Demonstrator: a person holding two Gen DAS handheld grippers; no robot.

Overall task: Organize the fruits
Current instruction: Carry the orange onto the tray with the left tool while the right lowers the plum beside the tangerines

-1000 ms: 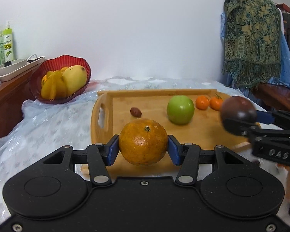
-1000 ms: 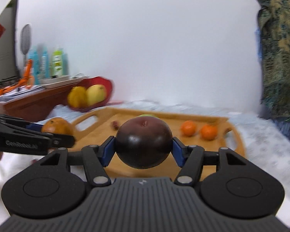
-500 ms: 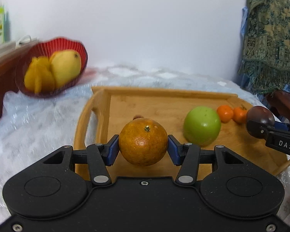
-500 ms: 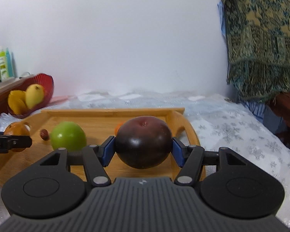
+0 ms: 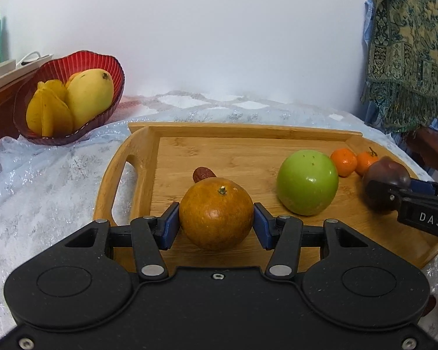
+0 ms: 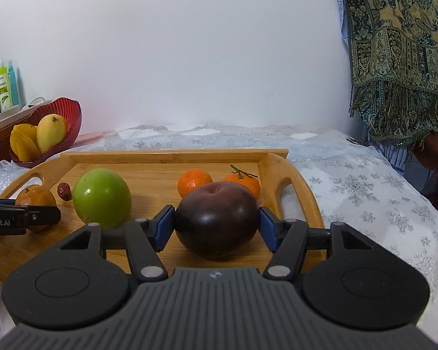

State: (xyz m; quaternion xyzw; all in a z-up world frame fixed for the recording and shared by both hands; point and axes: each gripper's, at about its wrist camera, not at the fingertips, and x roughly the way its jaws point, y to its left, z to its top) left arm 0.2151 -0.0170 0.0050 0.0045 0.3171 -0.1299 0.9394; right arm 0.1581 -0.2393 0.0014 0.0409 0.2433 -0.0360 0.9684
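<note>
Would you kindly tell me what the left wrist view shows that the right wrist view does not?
Only the left wrist view shows the left gripper head-on, shut on the brown orange.

Only the right wrist view shows the right gripper head-on, shut on the dark plum, and the tray's right handle.

Both show the wooden tray, green apple, two tangerines, red date and red bowl.

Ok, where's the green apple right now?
On the wooden tray, the green apple sits right of the left gripper's orange, beside two small tangerines.
</note>
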